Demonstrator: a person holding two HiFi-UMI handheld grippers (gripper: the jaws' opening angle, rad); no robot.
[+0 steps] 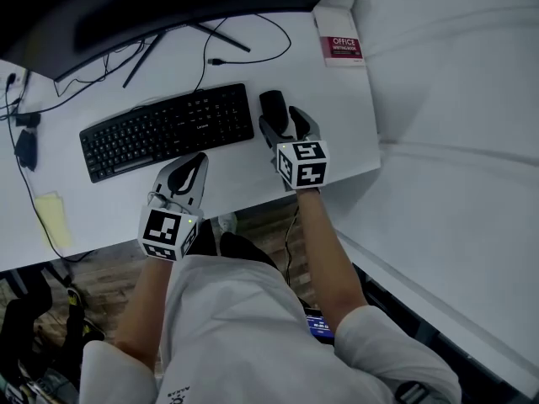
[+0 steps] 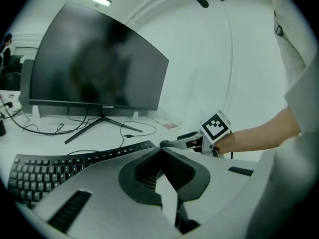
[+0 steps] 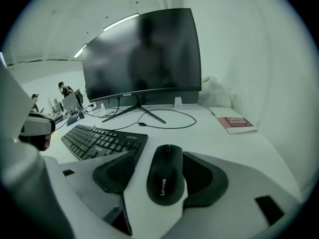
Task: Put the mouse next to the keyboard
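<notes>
Two grippers are held low over the white desk [image 1: 345, 141], and only one of them is engaged with the task. The right gripper [image 3: 160, 156] is set down astride the black mouse [image 3: 164, 180] with its jaws standing apart. A strip of bare desk is seen between the left pad [image 3: 115, 172] and the mouse, while the right pad [image 3: 205, 180] seems to lie against the mouse's side, though contact cannot be confirmed from this angle. Nothing is clamped, and the mouse is borne by the desk alone. It is laid flat just beside the right end of the black keyboard [image 1: 168, 129], with a narrow gap between them, which is judged to be the place the task calls for. The jaws are kept level with the desk on either flank, presumably because so low and smooth a shell can be taken only by its sides. The left gripper [image 2: 160, 152] is closed on nothing, its tips meeting, and is parked before the keyboard's near edge, probably to be clear of the working side. The dark monitor [image 3: 142, 54] and the red-covered book [image 1: 341, 47] are placed well apart from the mouse, so no obstruction is expected.
</notes>
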